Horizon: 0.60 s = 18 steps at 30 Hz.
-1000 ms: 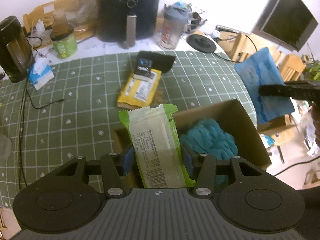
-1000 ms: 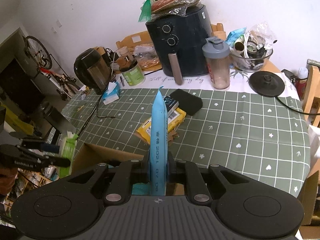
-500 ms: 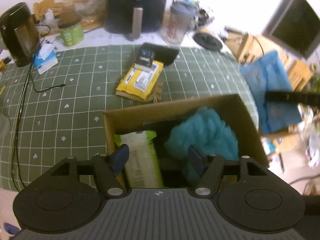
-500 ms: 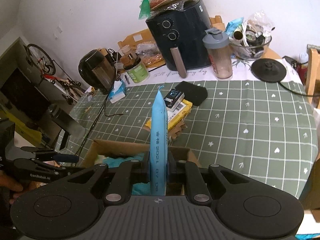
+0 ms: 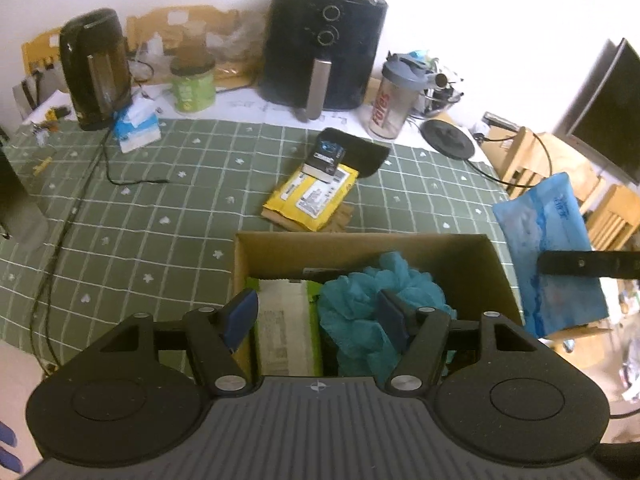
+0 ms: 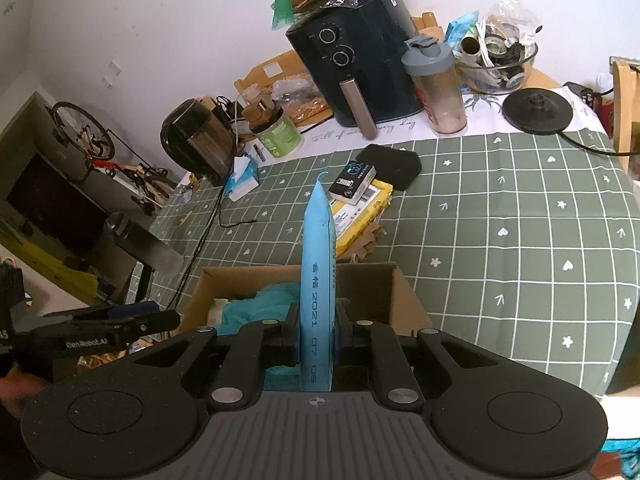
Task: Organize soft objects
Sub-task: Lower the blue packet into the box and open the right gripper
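Now clamped edge-on in the right gripper (image 6: 316, 340), lower centre: blue pack (image 6: 317, 280), likely light and squashy, best pinched mid-body; left gripper (image 5: 316, 316) spread, empty, above box (image 5: 360, 252).

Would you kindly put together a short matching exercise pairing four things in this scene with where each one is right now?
Things:
1. green-and-white packet
2. blue pouch
3. yellow package
4. teal fluffy cloth

Places:
A. on the green tablecloth, beyond the box
B. clamped in the right hand-held gripper
C. right side of the cardboard box
D. left side of the cardboard box

Pairs: 1-D, 2-B, 3-A, 4-C
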Tool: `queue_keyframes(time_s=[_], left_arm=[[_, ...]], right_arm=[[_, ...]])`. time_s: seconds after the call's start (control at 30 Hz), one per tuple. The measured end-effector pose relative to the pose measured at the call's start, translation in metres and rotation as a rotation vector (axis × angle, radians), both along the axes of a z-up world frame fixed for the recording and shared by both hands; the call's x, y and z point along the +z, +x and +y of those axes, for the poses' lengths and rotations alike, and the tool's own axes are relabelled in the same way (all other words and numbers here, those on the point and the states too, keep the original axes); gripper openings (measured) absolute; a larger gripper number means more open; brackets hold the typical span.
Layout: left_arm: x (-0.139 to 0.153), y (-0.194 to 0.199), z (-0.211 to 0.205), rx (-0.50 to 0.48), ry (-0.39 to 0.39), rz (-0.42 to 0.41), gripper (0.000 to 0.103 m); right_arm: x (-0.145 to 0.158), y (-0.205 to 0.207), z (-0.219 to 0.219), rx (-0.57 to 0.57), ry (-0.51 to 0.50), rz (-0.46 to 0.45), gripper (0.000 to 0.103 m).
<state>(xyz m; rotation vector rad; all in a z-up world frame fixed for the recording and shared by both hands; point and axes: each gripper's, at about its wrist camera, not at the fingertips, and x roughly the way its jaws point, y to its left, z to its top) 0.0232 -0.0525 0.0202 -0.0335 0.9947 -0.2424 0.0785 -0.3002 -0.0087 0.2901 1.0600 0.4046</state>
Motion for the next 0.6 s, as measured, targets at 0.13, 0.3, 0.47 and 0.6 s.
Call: queue_keyframes(time_s=[0.13,0.3,0.47,0.6], left_arm=[[-0.001,-0.006,0.000,0.008,0.028,-0.014,0.065],[-0.001,-0.012,0.005,0.033,0.020,-0.020,0.065],[-0.004,-0.016,0.014,0.066,0.027,-0.011,0.065],[-0.010,-0.018,0.019,0.084,0.039,0.005,0.065]], right_arm=[[-0.002,0.001,0.006,0.015,0.009,0.006,0.017],[-0.016,0.003,0.021,0.084,-0.002,0.056,0.052],[-0.017,-0.002,0.032,0.134,-0.143,-0.017,0.077],[-0.022,-0.002,0.028,0.121,-0.164,-0.005,0.078]])
